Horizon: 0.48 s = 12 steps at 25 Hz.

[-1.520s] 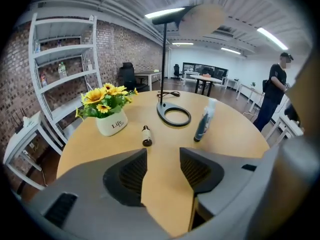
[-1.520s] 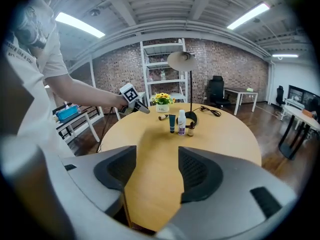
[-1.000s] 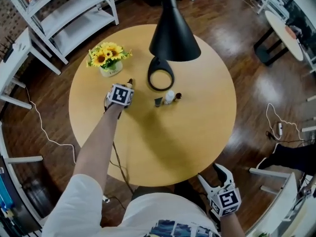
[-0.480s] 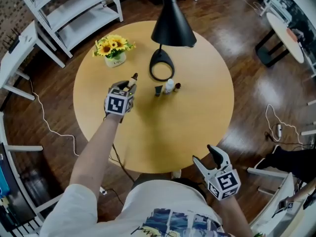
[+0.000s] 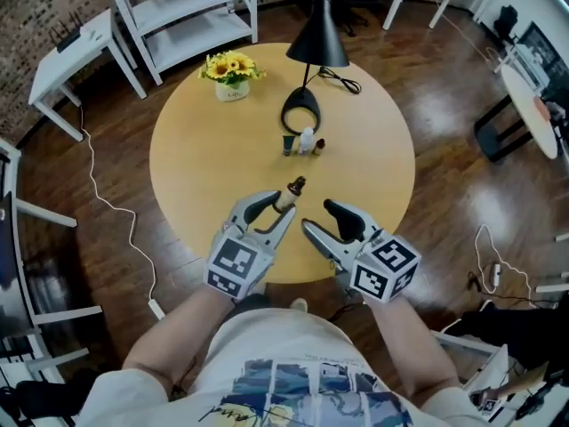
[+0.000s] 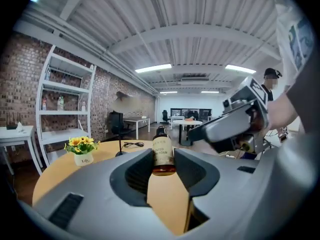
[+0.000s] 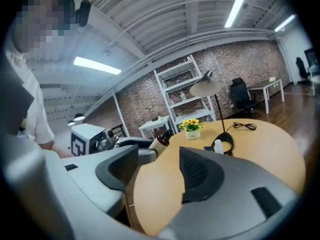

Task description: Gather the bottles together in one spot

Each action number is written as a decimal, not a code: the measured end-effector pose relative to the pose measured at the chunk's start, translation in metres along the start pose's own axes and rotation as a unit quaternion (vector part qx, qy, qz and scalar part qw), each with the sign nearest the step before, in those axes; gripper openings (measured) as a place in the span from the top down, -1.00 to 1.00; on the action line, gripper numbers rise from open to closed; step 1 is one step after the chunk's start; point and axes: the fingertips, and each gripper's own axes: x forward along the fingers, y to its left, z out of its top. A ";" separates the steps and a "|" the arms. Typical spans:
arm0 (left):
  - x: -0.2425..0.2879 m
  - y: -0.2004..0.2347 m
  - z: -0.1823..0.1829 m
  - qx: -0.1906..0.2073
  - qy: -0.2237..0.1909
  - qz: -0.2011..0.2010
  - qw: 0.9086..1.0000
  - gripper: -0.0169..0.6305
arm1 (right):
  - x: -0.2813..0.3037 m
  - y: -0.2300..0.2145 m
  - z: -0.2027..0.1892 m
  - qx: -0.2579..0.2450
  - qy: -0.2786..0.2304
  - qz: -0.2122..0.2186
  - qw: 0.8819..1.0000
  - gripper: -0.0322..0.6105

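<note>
Pale grey plastic left gripper (image 5: 279,206) with dark ribbed pads (image 6: 134,178), matching right gripper (image 5: 318,217) whose jaws were closing with nothing between, white cube (image 5: 236,261) with black square markers on each gripper's end nearest the white, blue-printed, short-sleeved T-shirt (image 5: 267,367)

Open table (image 5: 200,154) at left, lamp (image 5: 317,41) behind bottles (image 5: 306,140)
</note>
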 end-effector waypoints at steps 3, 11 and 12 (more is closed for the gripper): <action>-0.013 -0.040 0.008 0.028 -0.021 0.005 0.999 0.53 | -0.003 0.017 -0.001 0.071 -0.011 0.054 0.996 0.17; -0.028 -0.102 0.003 0.085 -0.025 0.021 0.996 0.53 | -0.038 0.028 -0.024 0.188 -0.022 0.117 0.975 0.49; -0.028 -0.106 0.002 0.086 -0.023 0.019 0.996 0.53 | -0.041 0.028 -0.026 0.190 -0.022 0.119 0.974 0.50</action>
